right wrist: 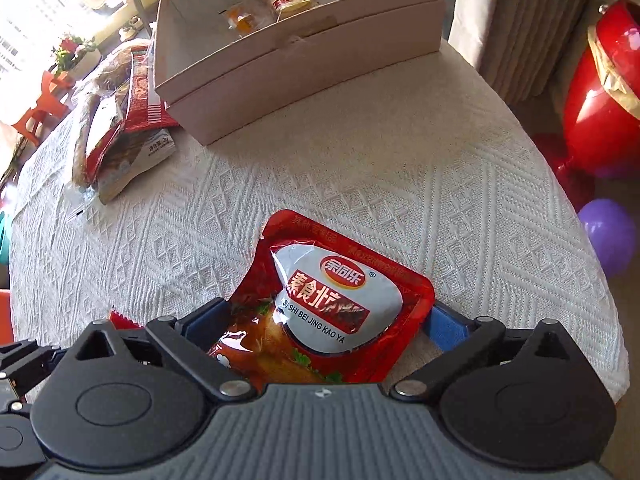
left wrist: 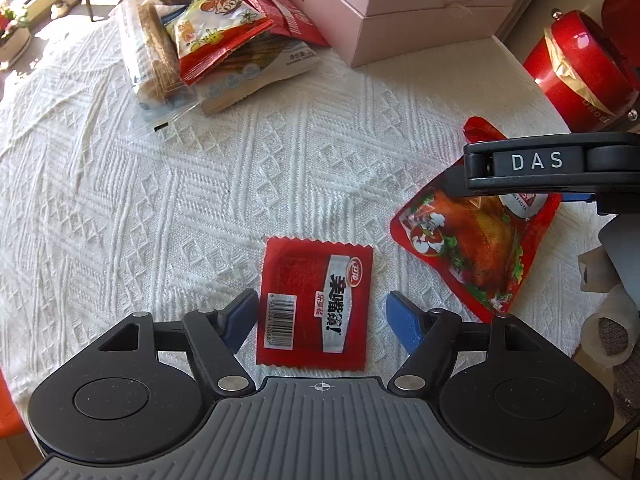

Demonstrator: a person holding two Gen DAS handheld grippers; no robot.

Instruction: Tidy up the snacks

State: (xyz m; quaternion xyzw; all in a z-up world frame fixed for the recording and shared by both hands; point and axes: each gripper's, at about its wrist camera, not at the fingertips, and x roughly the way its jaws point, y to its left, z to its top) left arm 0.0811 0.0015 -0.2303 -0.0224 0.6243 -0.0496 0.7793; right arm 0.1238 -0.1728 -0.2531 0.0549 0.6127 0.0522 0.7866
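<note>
A flat red snack packet [left wrist: 316, 300] with a barcode lies on the white tablecloth [left wrist: 160, 200]. My left gripper [left wrist: 320, 320] is open and points down, a blue pad on each side of the packet. A red pouch [right wrist: 332, 300] with a roast duck picture lies flat to the right, also seen as the pouch [left wrist: 468, 248] in the left wrist view. My right gripper [right wrist: 324, 324] stands wide open astride its near end, without squeezing it. Its black body [left wrist: 536, 162] hangs over the pouch.
An open pink box [right wrist: 300, 64] at the back holds a few small wrapped snacks [right wrist: 280, 0]. Left of it lies a pile of snack bags [left wrist: 208, 40]. A red drum [left wrist: 580, 64] and a purple balloon [right wrist: 608, 236] sit beyond the table's right edge. Paper rolls [left wrist: 608, 328] lie near right.
</note>
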